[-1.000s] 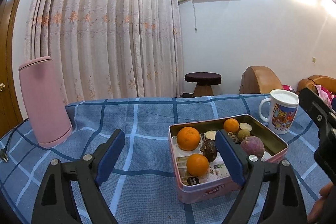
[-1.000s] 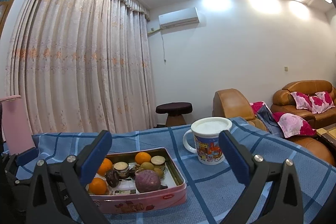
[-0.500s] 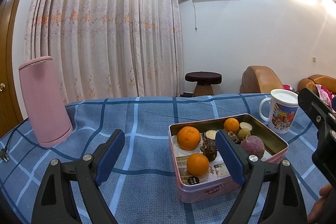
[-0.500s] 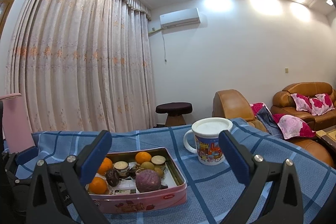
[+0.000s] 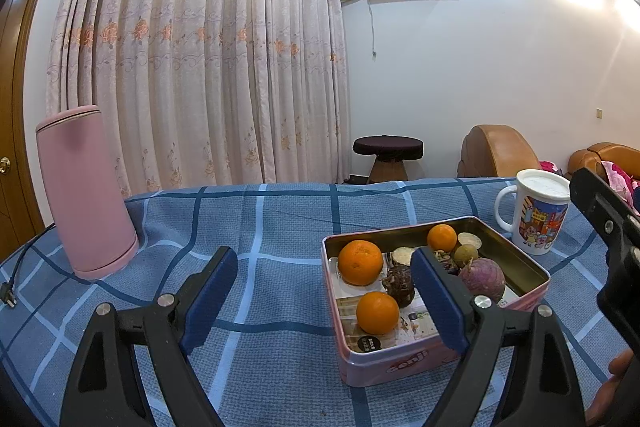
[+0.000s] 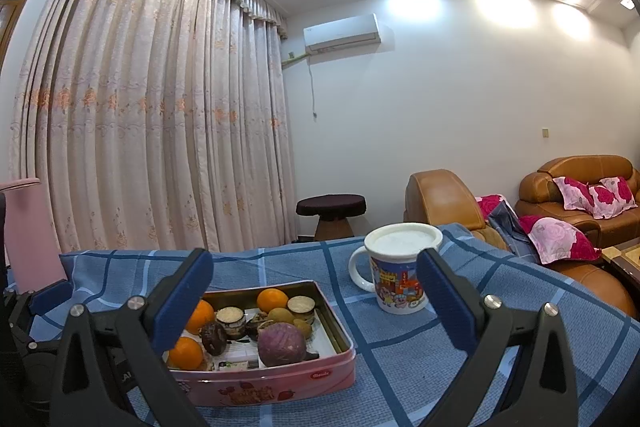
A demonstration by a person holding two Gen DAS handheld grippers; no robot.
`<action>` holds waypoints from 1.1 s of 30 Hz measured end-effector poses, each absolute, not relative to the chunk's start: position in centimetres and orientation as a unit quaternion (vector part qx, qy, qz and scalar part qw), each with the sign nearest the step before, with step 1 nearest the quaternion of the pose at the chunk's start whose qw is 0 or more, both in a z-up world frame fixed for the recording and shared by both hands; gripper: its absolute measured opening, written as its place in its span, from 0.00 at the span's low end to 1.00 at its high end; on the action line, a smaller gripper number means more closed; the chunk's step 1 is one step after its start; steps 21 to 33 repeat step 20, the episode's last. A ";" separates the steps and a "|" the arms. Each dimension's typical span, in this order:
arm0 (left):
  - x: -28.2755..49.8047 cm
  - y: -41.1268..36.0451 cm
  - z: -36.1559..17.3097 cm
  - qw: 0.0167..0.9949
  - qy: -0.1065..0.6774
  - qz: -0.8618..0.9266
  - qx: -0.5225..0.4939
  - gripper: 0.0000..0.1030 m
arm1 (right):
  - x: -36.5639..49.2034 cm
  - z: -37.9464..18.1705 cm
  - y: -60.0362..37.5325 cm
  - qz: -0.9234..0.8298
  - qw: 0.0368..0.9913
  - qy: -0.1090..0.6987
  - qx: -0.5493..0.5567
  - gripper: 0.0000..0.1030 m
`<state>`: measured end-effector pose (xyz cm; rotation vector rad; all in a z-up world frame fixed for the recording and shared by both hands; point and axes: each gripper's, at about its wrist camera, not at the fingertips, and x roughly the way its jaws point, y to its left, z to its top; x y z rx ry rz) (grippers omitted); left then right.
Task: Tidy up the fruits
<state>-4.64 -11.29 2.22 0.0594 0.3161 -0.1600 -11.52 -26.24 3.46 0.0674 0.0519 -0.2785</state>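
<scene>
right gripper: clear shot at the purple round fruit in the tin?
Probably yes. The right gripper is open and empty, the tin has no lid, and the purple fruit lies on top nearest it, with small fruits crowded behind.

We read "Genji" in white on the pink tin (image 5: 404, 363) wall, and a small red oval label (image 6: 321, 373), seemingly "Maude", on another side.
</scene>
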 end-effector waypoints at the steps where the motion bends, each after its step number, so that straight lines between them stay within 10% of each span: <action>1: -4.6 -11.3 2.2 0.984 0.157 -0.079 0.030 0.87 | -11.5 3.5 -26.2 -0.138 0.989 0.026 0.034 1.00; 33: -4.3 -11.3 2.1 0.981 0.169 -0.089 0.028 0.87 | -11.6 3.2 -26.4 -0.150 0.987 0.029 0.038 1.00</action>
